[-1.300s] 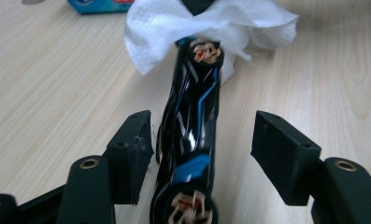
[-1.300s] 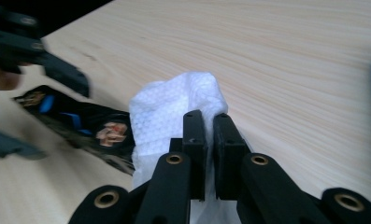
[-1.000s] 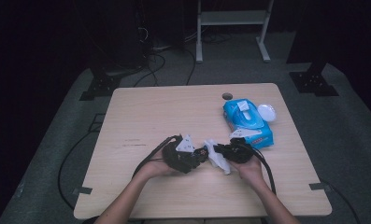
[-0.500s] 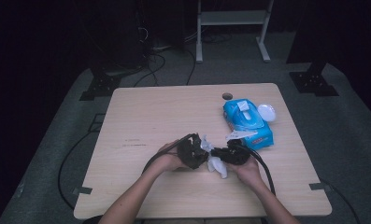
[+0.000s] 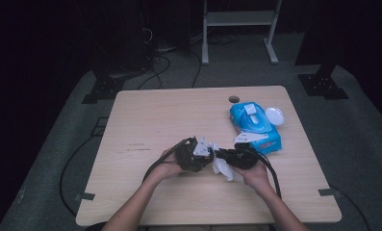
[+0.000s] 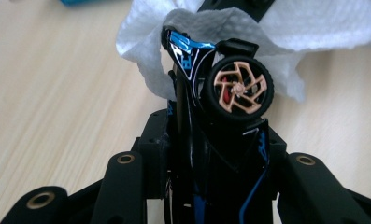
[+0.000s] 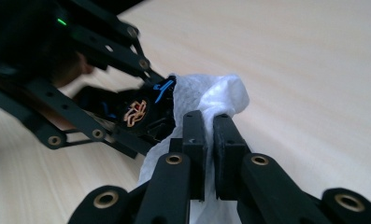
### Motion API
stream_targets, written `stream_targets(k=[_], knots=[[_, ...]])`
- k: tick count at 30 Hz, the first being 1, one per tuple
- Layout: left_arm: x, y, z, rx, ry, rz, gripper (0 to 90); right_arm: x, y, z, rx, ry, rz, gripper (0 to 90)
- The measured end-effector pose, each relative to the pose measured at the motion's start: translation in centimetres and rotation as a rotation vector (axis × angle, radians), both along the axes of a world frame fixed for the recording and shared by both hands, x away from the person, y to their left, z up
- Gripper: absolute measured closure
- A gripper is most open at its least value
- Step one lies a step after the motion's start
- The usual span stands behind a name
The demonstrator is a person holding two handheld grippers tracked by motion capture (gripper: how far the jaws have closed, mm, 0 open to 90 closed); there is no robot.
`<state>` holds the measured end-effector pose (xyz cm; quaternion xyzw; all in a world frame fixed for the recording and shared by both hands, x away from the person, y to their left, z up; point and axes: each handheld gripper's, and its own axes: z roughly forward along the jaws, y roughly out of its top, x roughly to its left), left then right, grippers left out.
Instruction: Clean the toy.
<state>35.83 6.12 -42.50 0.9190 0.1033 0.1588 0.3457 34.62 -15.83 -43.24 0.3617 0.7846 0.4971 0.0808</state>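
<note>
Toy car [image 6: 220,88] is clamped in my left gripper [image 6: 206,140]: black body with blue trim, one tan-spoked wheel [image 6: 239,89] facing the left gripper view, nose pointing away from the jaws and up into the wipe. Jaws are closed on the car's body from both sides. White wipe [image 6: 276,32] is draped over and behind the car's front end, touching it at the top; in the right gripper view the same wipe [image 7: 206,102] bunches against the car [image 7: 141,114], with the wheel showing just left of the cloth. My right gripper [image 7: 210,140] has its two pads nearly together, pinching a fold of the wipe between them, the rest of the cloth hanging below the jaws. From the high view both grippers meet tip to tip near the front-centre of the table [image 5: 169,110], left gripper [image 5: 194,155] and right gripper [image 5: 237,158] almost touching, the wipe [image 5: 222,166] spilling out between and below them, raised just off the wood as far as I can tell. A blue wipe pack [image 5: 254,126] lies just beyond the right gripper, toward the table's right edge, flap open. A small white lid [image 5: 274,115] sits right beside the pack on its far-right side. A dark round hole [image 5: 234,99] is near the far edge.
</note>
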Motion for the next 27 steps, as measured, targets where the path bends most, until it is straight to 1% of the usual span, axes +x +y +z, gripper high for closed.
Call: stream_targets(k=[1,2,3,4,5,6,8,9,10,11,12,15,16,18,21,22,23,26,27], knots=[[-0.2,0.5,0.4,-0.068,-0.002,0.005,56.9,-0.7,0.1,1.6,0.019,-0.049,0.009,84.4],[-0.4,0.7,0.5,-0.102,0.000,0.007,56.9,-1.0,0.2,2.1,0.026,-0.067,0.014,84.5],[-0.6,0.7,0.7,-0.116,-0.008,0.004,56.9,-1.4,0.3,2.8,0.039,-0.086,0.021,84.4],[-0.6,0.7,0.7,-0.116,-0.008,0.004,56.9,-1.4,0.3,2.8,0.039,-0.086,0.021,84.4],[-0.8,0.8,0.9,-0.126,-0.027,-0.001,56.9,-1.7,0.5,3.3,0.048,-0.103,0.031,84.4],[-1.0,1.0,1.0,-0.152,-0.029,-0.002,56.8,-2.2,1.0,4.1,0.053,-0.138,0.051,84.4],[-1.1,1.5,0.9,-0.192,-0.024,-0.009,56.8,-2.3,1.1,4.3,0.065,-0.147,0.057,84.5],[-1.2,1.6,0.8,-0.209,-0.023,-0.005,56.9,-2.3,1.0,4.3,0.059,-0.151,0.050,84.4],[-1.2,1.8,0.7,-0.230,-0.011,-0.003,56.9,-2.2,0.9,4.2,0.042,-0.160,0.033,84.4],[-1.2,2.0,0.7,-0.237,-0.004,-0.007,56.9,-2.0,0.7,4.0,0.025,-0.164,0.011,84.4],[-1.2,2.1,0.7,-0.241,-0.001,-0.010,56.9,-1.8,0.4,3.8,0.017,-0.158,-0.001,84.4],[-1.2,2.2,0.7,-0.246,0.001,-0.011,56.9,-1.4,-0.2,3.1,0.004,-0.133,-0.027,84.4],[-1.2,2.1,0.6,-0.248,0.000,-0.012,56.9,-1.4,-0.3,3.0,0.010,-0.132,-0.027,84.4],[-1.2,1.8,0.5,-0.245,-0.004,-0.014,56.9,-1.6,0.0,3.4,0.027,-0.139,-0.018,84.4],[-1.4,1.5,0.5,-0.256,0.000,-0.021,56.9,-2.4,1.2,4.6,0.047,-0.172,0.026,84.4],[-1.4,1.5,0.6,-0.254,-0.001,-0.024,56.9,-2.8,1.8,4.9,0.047,-0.189,0.053,84.3],[-1.5,1.5,0.6,-0.258,-0.002,-0.023,56.9,-3.1,2.2,5.1,0.036,-0.202,0.067,84.3],[-1.5,1.8,0.6,-0.264,0.003,-0.022,56.9,-3.0,2.3,5.1,0.034,-0.209,0.071,84.4],[-1.5,1.8,0.5,-0.265,0.006,-0.019,56.9,-2.9,2.1,5.0,0.029,-0.209,0.060,84.4]])
